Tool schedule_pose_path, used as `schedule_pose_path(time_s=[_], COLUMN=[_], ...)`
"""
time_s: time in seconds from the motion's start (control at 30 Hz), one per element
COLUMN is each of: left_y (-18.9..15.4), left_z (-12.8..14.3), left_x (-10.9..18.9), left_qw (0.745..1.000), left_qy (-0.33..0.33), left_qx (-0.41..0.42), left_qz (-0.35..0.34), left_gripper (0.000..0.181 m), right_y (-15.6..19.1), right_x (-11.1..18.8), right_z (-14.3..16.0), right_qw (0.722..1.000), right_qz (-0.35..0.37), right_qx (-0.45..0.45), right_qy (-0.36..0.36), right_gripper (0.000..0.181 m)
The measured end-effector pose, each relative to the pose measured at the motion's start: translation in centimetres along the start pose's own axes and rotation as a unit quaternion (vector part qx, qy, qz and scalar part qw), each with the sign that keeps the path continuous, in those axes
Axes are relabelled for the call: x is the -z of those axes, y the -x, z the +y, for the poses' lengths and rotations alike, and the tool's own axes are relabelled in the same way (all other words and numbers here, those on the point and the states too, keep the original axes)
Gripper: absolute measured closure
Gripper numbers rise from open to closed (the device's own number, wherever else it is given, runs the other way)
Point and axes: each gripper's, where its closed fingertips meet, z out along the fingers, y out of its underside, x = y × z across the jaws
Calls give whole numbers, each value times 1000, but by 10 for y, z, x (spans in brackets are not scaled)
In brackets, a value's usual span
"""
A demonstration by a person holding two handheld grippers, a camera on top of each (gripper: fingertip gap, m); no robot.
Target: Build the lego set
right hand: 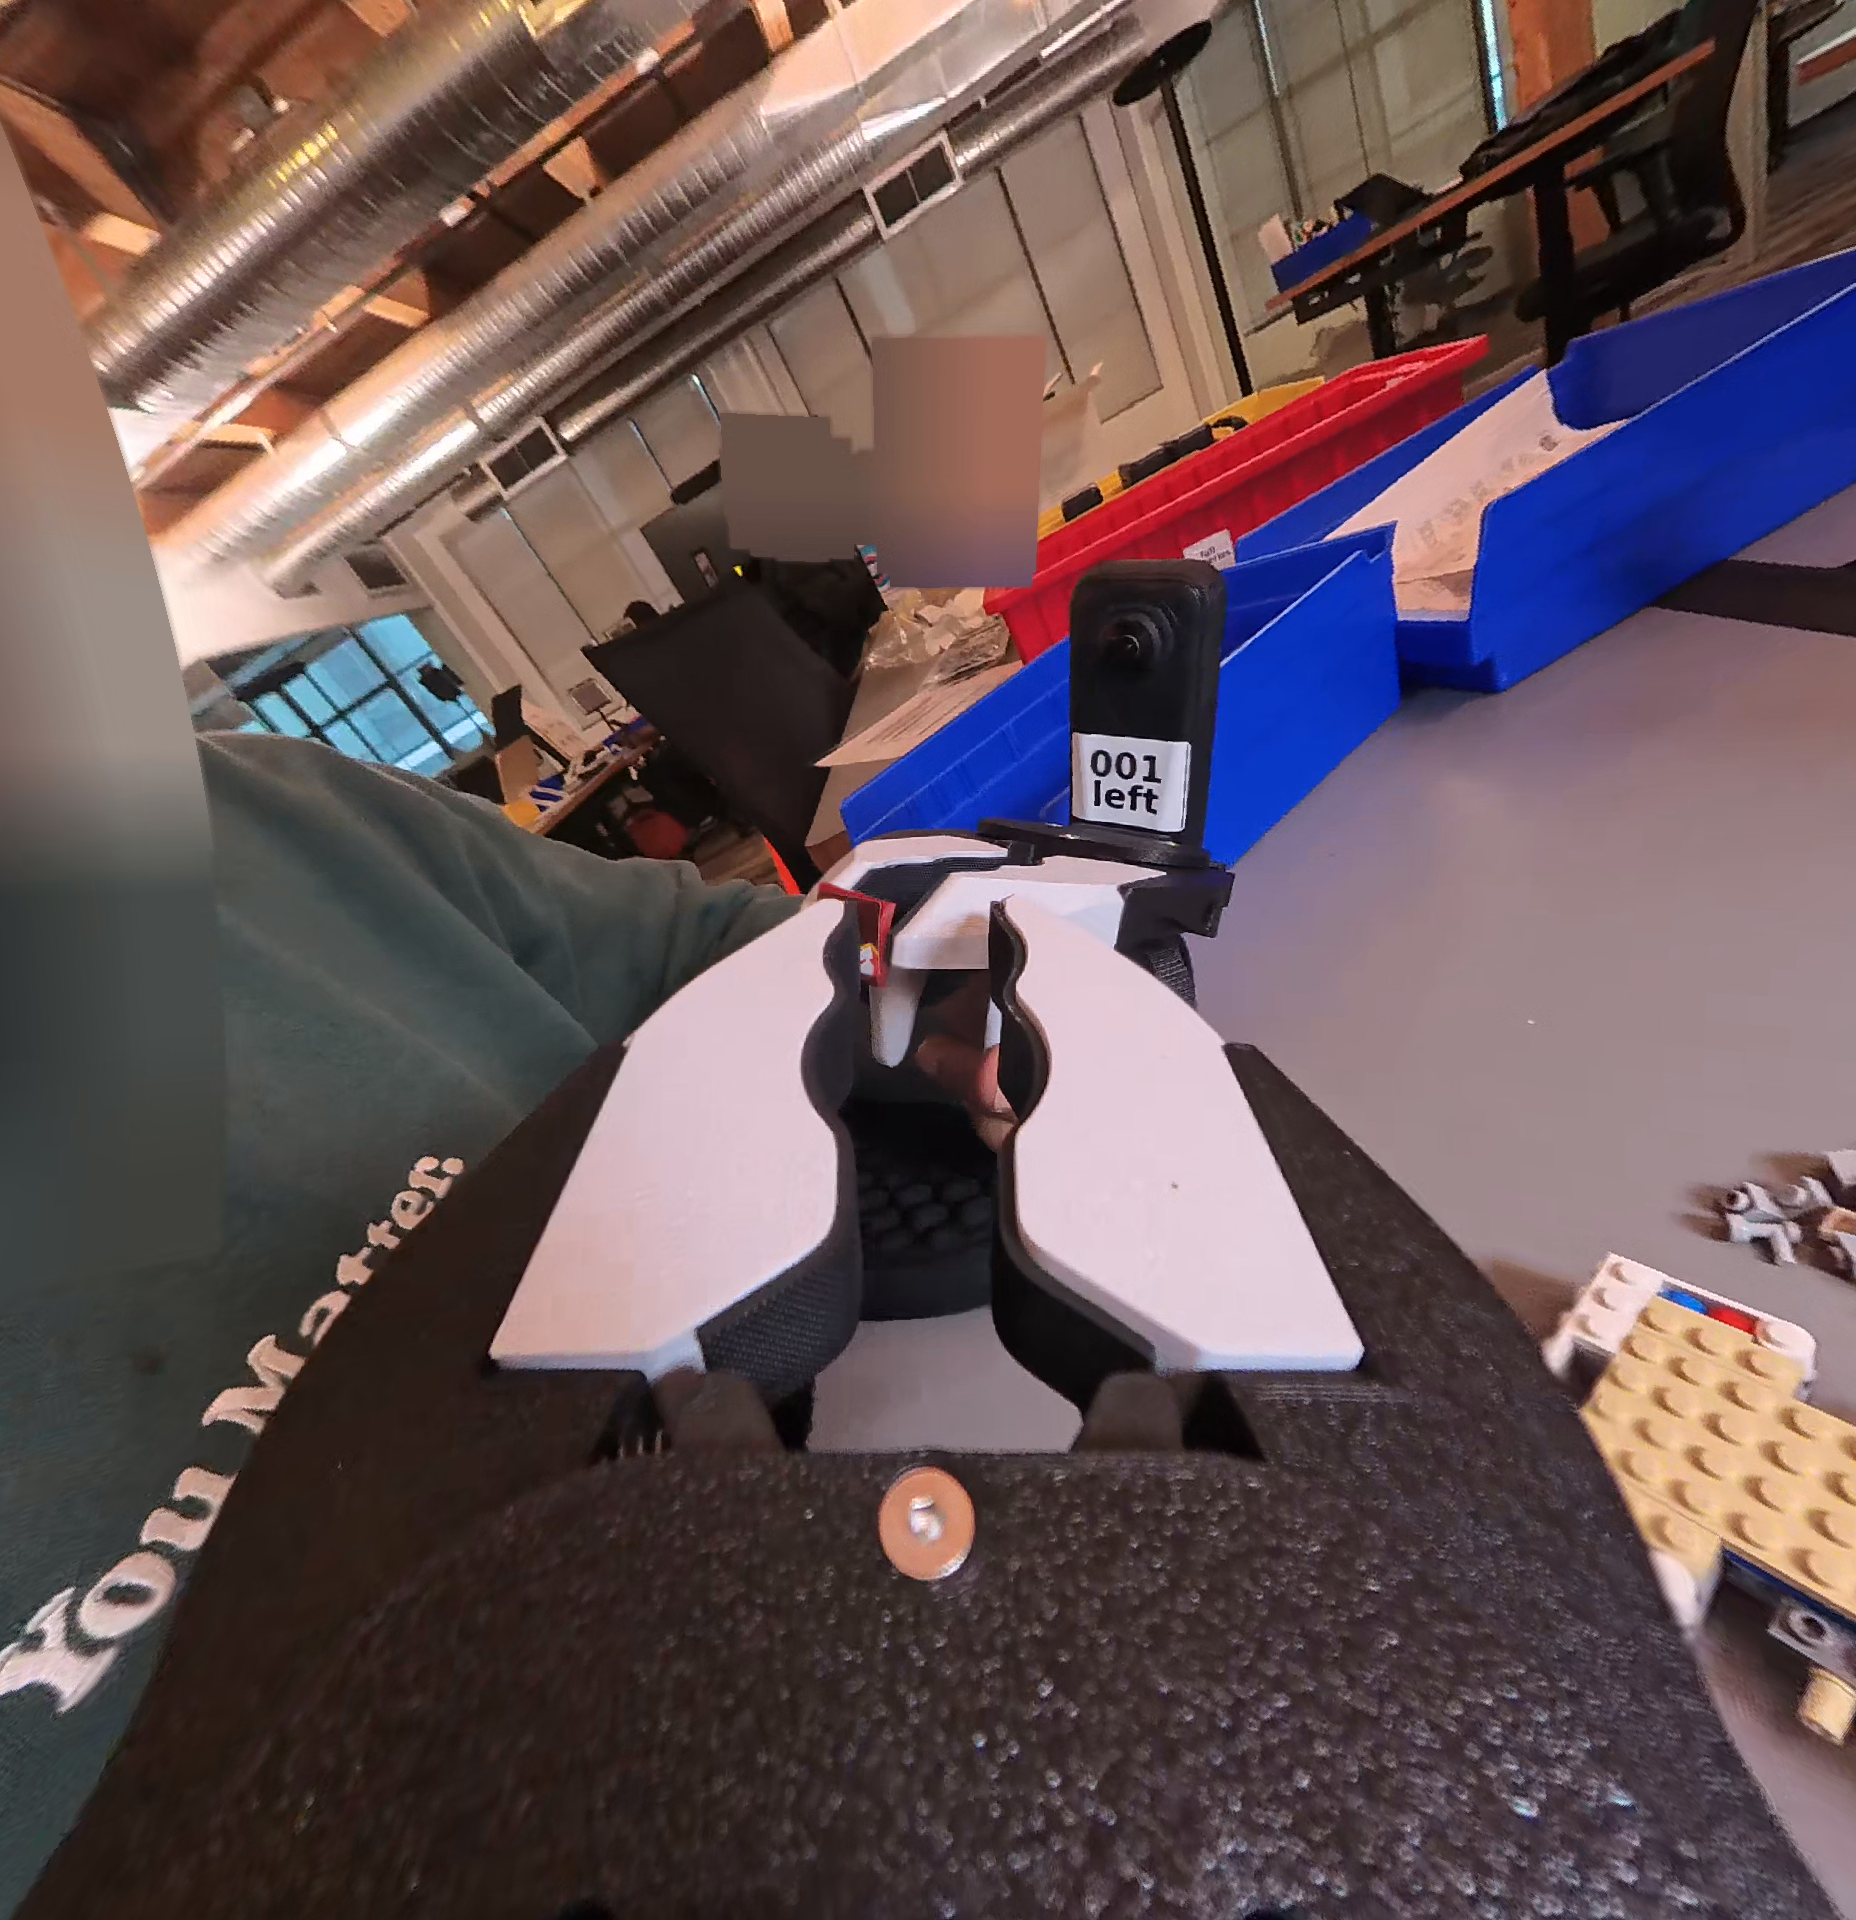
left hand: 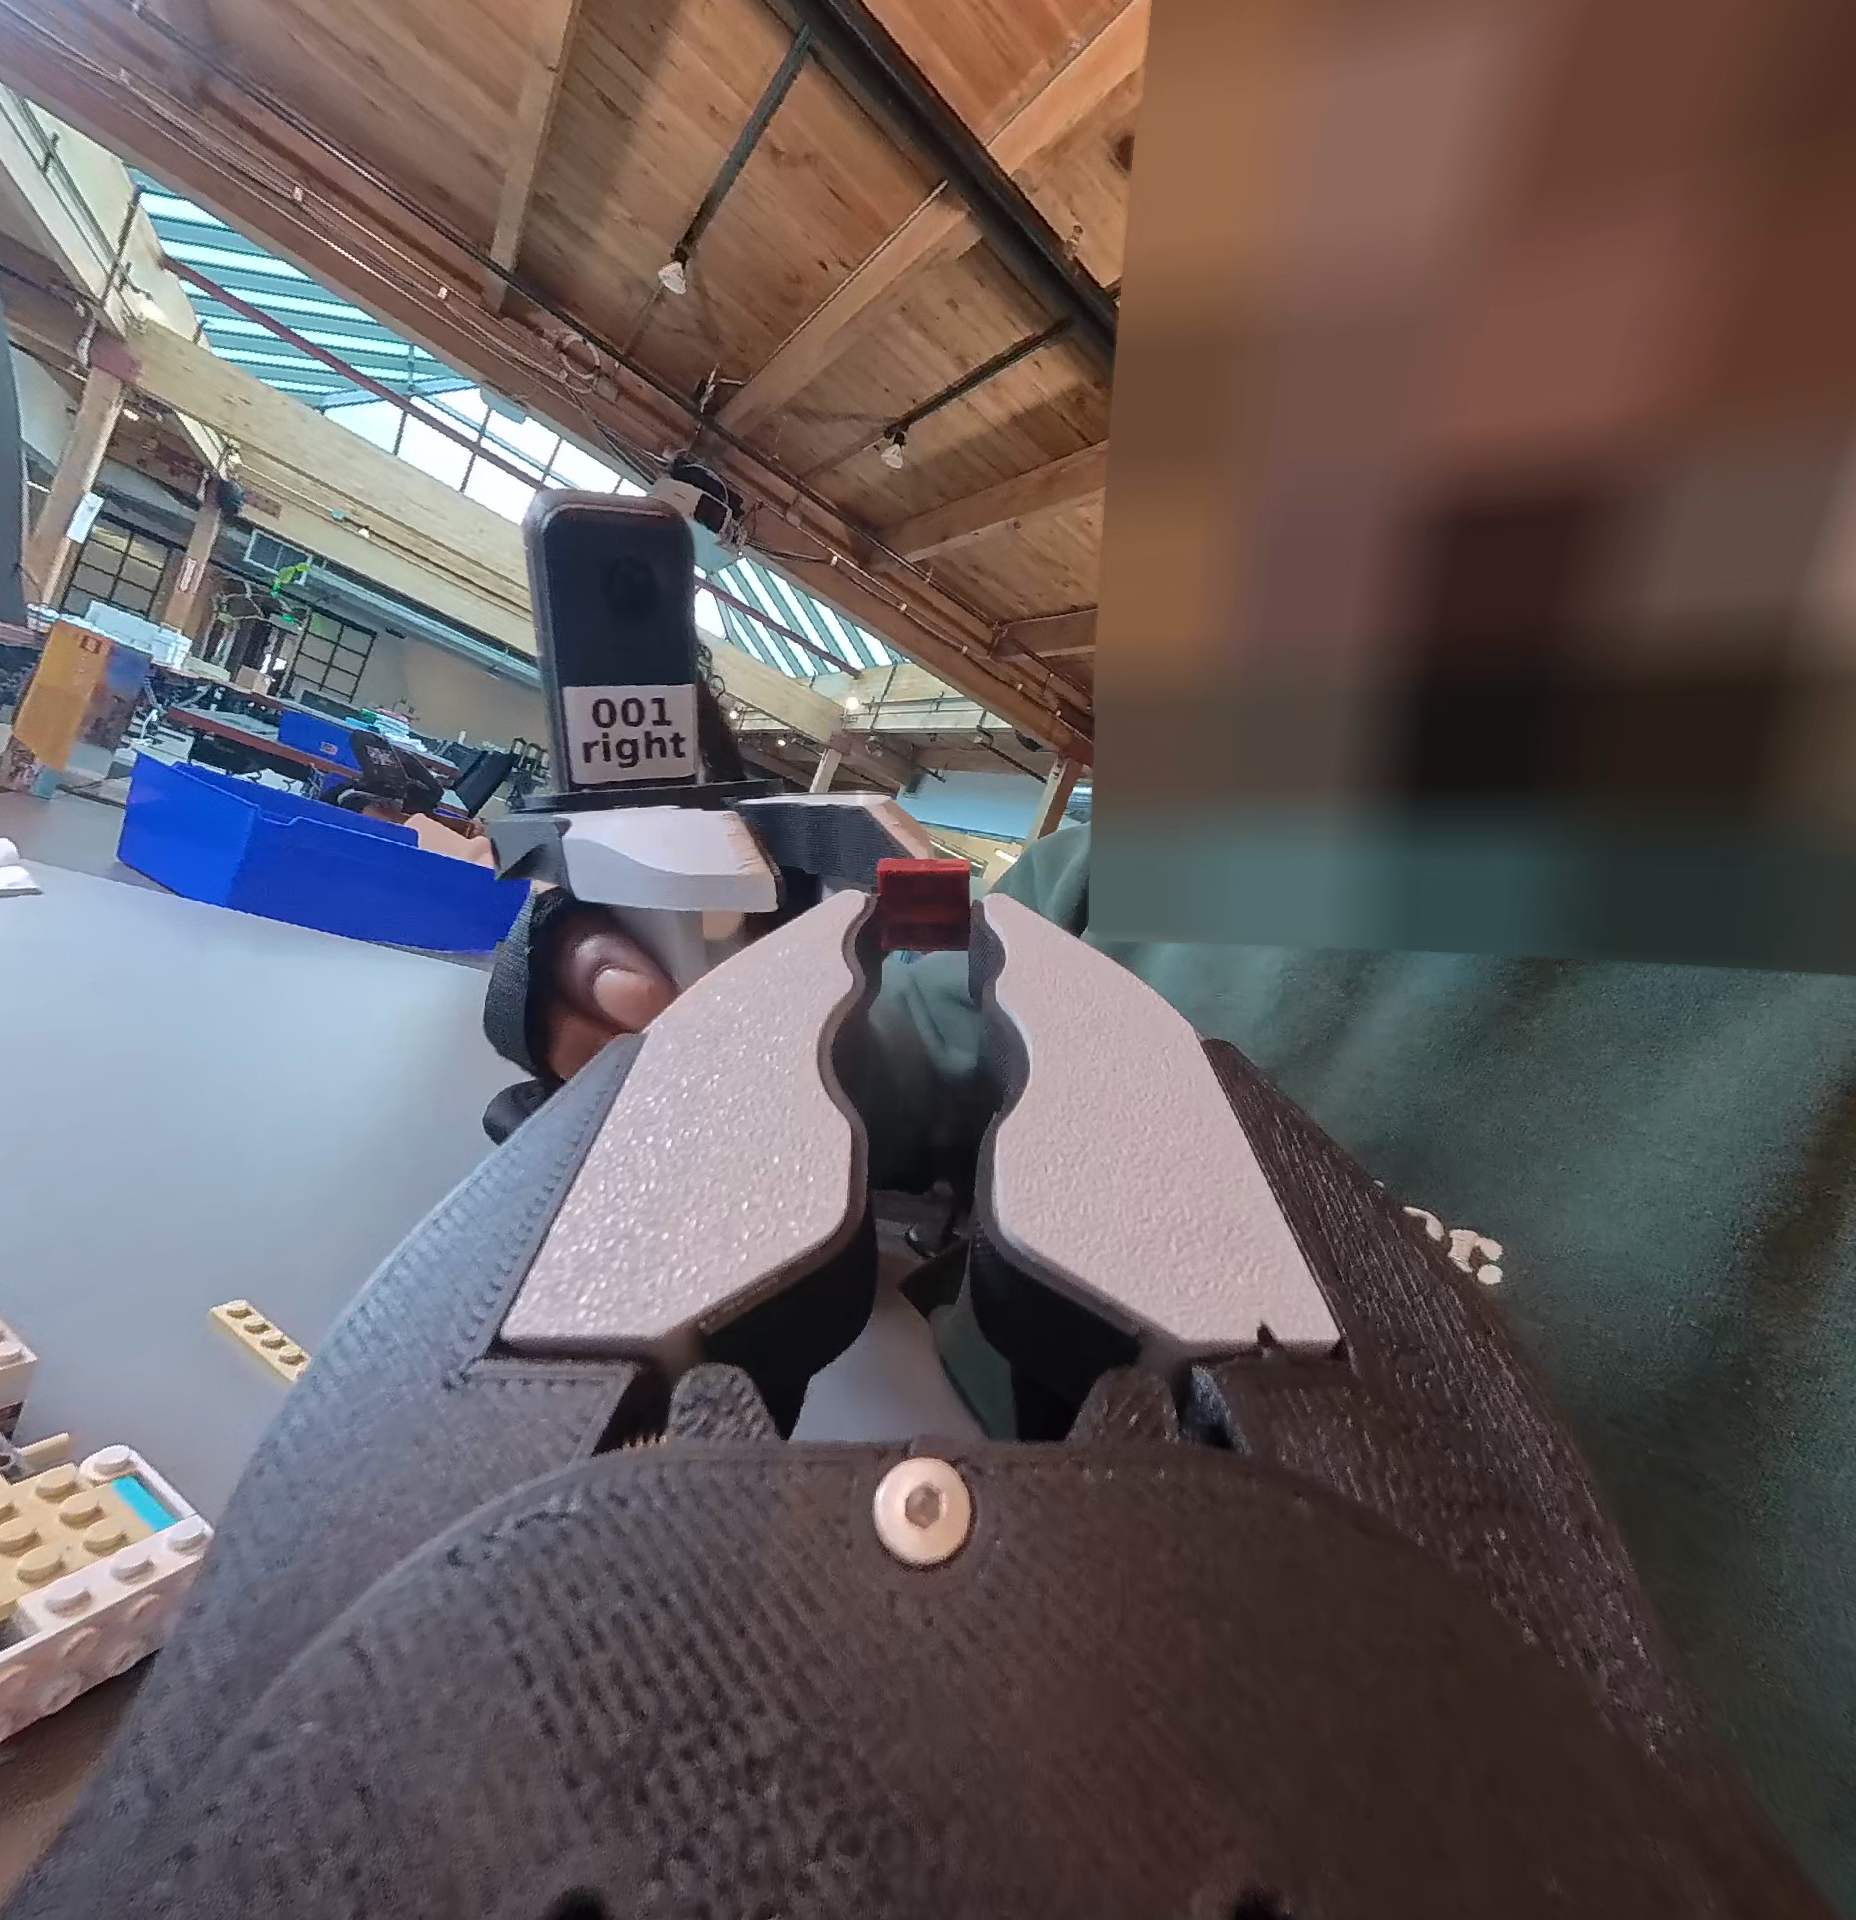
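The small red piece (left hand: 922, 906) sits pinched at the very tips of our left gripper (left hand: 924, 925), lifted well clear of the worktop (left hand: 228, 1091) and held out toward the right gripper (right hand: 924, 935). Our right gripper's fingers stand apart; in its own view a small red piece with a printed face (right hand: 872, 940) lies against its left fingertip, and we cannot tell whether anything clamps it there. The two tools face each other nose to nose in the air.

We judge this to be a handover or regrip. To do it well, we should line the two sets of tips up squarely, close the receiving side on the flat faces of the piece, and only then loosen the other.

The tan and white build (right hand: 1724, 1444) waits near the worktop's near edge, with loose grey bits (right hand: 1807, 1226) beside it and a tan strip (left hand: 259, 1340) on its own. Blue bins (right hand: 1319, 675) line the far edge.
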Motion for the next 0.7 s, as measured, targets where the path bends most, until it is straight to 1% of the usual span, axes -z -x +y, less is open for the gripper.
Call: schedule_pose_path(time_s=[0.17, 0.27, 0.33, 0.47, 0.6, 0.7], left_y=[-7, -11, -15, -21, -22, -21], left_z=[3, -2, -6, -5, -10, -13], left_x=[-3, -1, 1, 0, 2, 4], left_qw=[1000, 999, 997, 995, 994, 994], left_qy=[8, -8, -18, -16, -31, -39], left_qx=[3, 20, 35, 47, 54, 56], left_qz=[21, 41, 61, 84, 89, 88], left_gripper=[165, 165, 165, 165, 165, 165], right_y=[-8, 3, 10, 14, 11, 18], right_x=[5, 6, 2, -8, -9, -9], right_z=[-3, -10, -9, -4, -4, -4], right_qw=[999, 998, 998, 999, 1000, 999], right_qz=[7, -26, -36, -35, -29, -44], right_qx=[-37, -43, -34, -14, -6, -6], right_qy=[-15, -33, -25, -2, 1, -7], right_gripper=[163, 162, 160, 158, 161, 160])
